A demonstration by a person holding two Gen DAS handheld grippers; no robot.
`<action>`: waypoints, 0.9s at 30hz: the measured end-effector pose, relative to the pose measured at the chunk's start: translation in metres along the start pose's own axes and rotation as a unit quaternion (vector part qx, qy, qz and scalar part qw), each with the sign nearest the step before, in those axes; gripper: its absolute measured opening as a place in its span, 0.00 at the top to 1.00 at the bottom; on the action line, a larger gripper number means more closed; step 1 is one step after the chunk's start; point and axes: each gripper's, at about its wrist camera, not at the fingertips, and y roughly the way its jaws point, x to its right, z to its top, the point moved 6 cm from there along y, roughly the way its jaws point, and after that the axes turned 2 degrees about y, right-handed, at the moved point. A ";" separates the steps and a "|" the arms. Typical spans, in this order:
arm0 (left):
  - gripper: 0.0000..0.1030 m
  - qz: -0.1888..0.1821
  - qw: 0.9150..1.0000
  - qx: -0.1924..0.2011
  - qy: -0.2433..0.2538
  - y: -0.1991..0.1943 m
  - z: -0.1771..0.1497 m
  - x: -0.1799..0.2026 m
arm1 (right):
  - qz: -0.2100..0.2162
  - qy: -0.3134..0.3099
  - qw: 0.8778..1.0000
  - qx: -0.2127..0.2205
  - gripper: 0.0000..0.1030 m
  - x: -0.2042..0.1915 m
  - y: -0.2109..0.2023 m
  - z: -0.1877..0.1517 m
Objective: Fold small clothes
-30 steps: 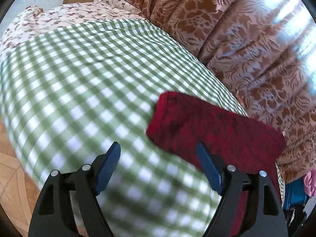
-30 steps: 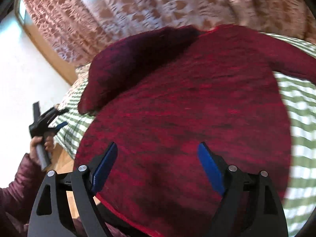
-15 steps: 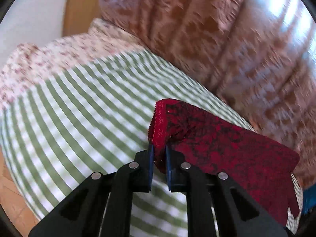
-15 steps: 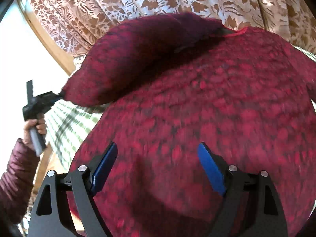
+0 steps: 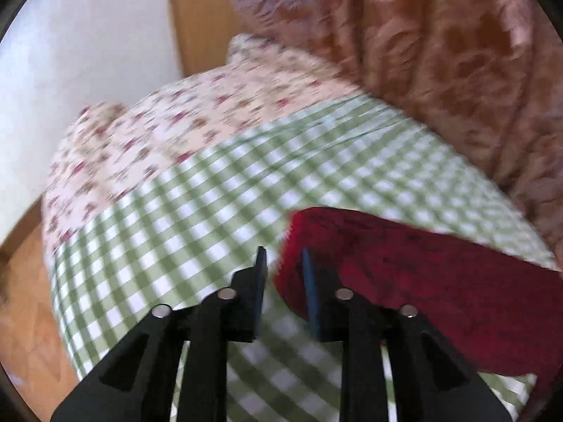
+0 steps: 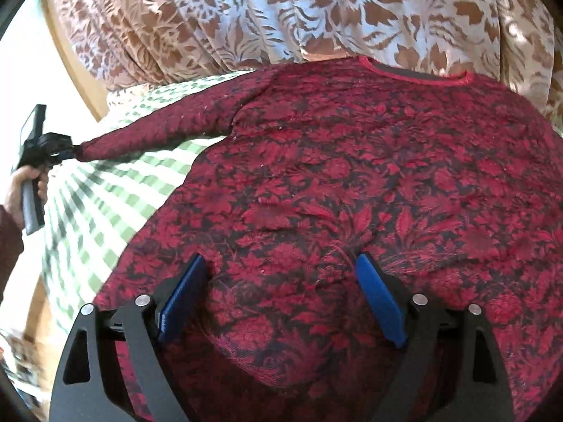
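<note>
Red sweater sleeve now pulled out straight; left tongs just eased apart, cuff no longer pinched. Right tongs spread wide, slightly wider than before.

L hand-held gripper jaws just reopening, R hand-held gripper wide

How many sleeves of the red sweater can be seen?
1. The sleeve stretches left from the red sweater over the green checked cloth. A second sleeve may be hidden past the right edge.
</note>
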 end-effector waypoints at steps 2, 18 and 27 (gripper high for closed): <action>0.57 0.045 0.999 -0.019 -0.017 0.010 -0.012 -0.018 | 0.002 -0.002 1.000 0.000 0.13 0.000 0.002 0.000; 0.46 -0.285 0.949 0.021 0.131 -0.163 -0.168 0.129 | 0.030 0.031 0.999 0.021 0.08 0.018 -0.036 -0.006; 0.35 -0.371 0.898 -0.017 0.237 -0.222 -0.271 0.211 | -0.052 0.273 0.955 0.109 0.14 0.221 -0.158 -0.063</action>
